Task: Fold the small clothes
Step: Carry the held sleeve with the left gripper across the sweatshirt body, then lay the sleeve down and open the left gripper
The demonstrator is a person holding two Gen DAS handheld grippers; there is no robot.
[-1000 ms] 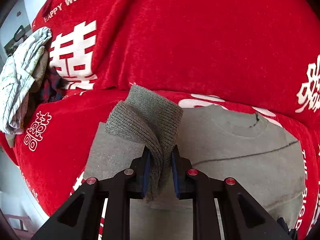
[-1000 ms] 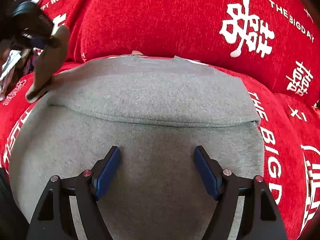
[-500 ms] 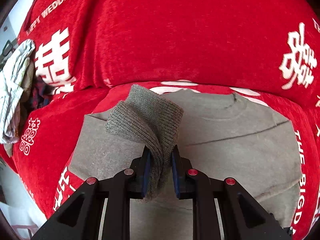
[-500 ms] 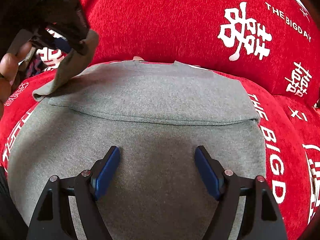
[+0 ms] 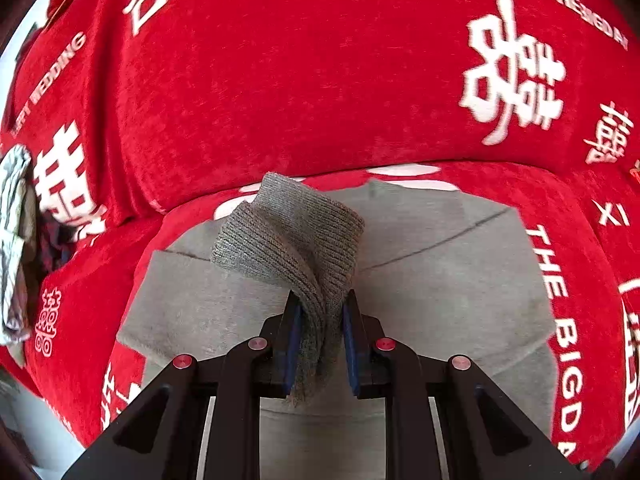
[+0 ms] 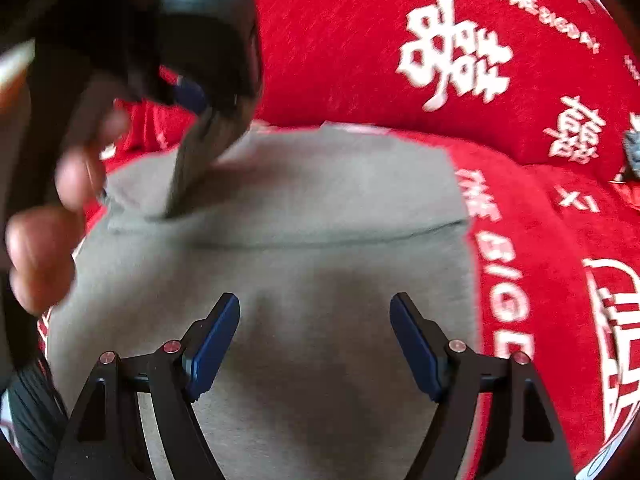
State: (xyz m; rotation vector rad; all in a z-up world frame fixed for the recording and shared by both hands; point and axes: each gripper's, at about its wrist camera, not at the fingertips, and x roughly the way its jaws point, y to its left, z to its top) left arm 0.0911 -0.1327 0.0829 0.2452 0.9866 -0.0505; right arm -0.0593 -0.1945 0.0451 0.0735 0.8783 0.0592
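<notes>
At the far left of the left wrist view a pale crumpled garment (image 5: 14,240) waits at the edge of the red cover (image 5: 320,80), untouched. In the lower middle of that view our left gripper (image 5: 318,312) pinches the ribbed cuff (image 5: 288,232) of the grey sweater (image 5: 460,280), the sleeve lifted above the body that lies flat across the centre. We judge that we are mid-fold, carrying this sleeve in over the torso. In the right wrist view, the hand (image 6: 40,248) holding that tool blurs at the upper left. Our right gripper (image 6: 316,332) hangs at bottom centre, jaws spread wide over bare cloth with nothing between them. Next we need to lay the cuff flat, then release without dragging it.
</notes>
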